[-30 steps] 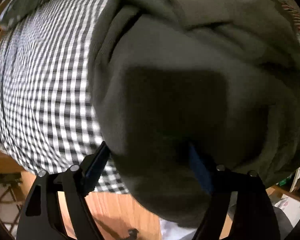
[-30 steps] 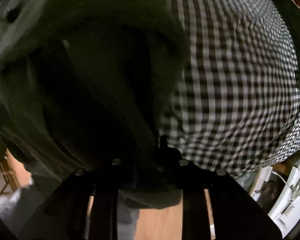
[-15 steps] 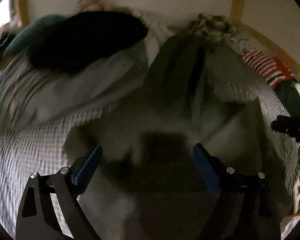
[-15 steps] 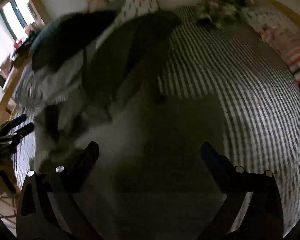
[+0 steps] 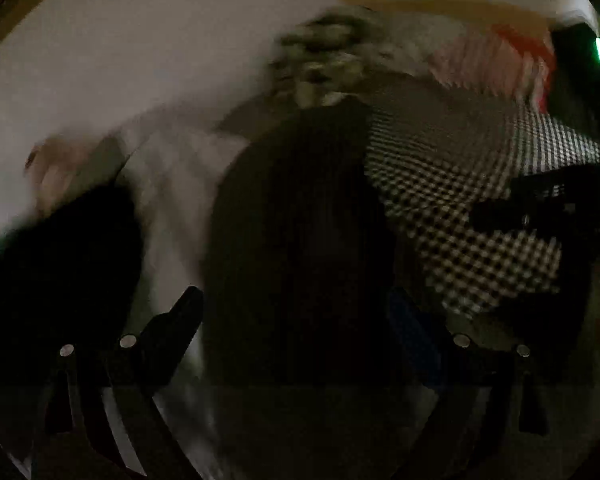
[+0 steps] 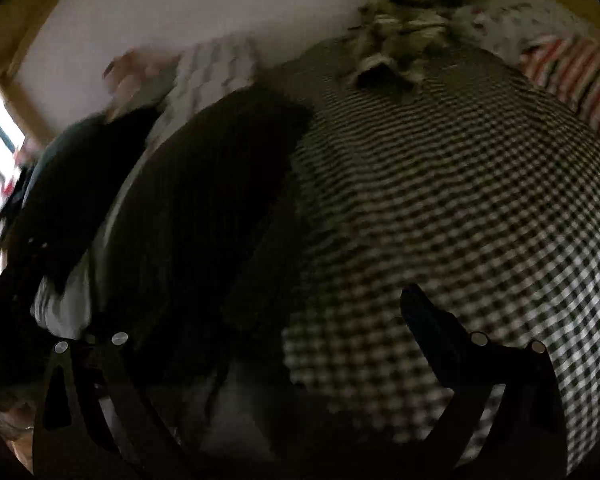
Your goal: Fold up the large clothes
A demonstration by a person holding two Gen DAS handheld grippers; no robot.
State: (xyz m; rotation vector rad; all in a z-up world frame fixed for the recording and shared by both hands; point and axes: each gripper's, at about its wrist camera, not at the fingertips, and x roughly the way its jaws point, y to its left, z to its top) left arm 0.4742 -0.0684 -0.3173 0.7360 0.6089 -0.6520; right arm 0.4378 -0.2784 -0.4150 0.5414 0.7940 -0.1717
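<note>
A: Where is the dark garment [image 6: 204, 216] lying as you are looking down the right tongs [image 6: 260, 320]?

B: It is stretching from the lower left of the right wrist frame up toward the centre, on the checked bedspread [image 6: 460, 208]. In the left wrist frame the same garment is filling the middle, between the fingers of your left tongs [image 5: 296, 312].

A: Are you gripping it?

B: No. Both tongs are standing released, the jaws spread wide, with nothing pinched between them. On the left side the cloth is sitting in the gap, though whether it is touching the pads is hard to tell through the blur.

A: So which step are you in?

B: By my reading, you are laying the garment out on the bed and getting ready for a fold; it is looking long and narrow, not yet a compact stack.

A: And next?

B: You are probably needing to pick an end or two corners, clench on the fabric edge, and carry it over. Mind the crumpled pale cloth [image 6: 404, 20] at the upper right of the frame and the red striped fabric [image 6: 576, 76] beside it; keep the fold away from them.
</note>
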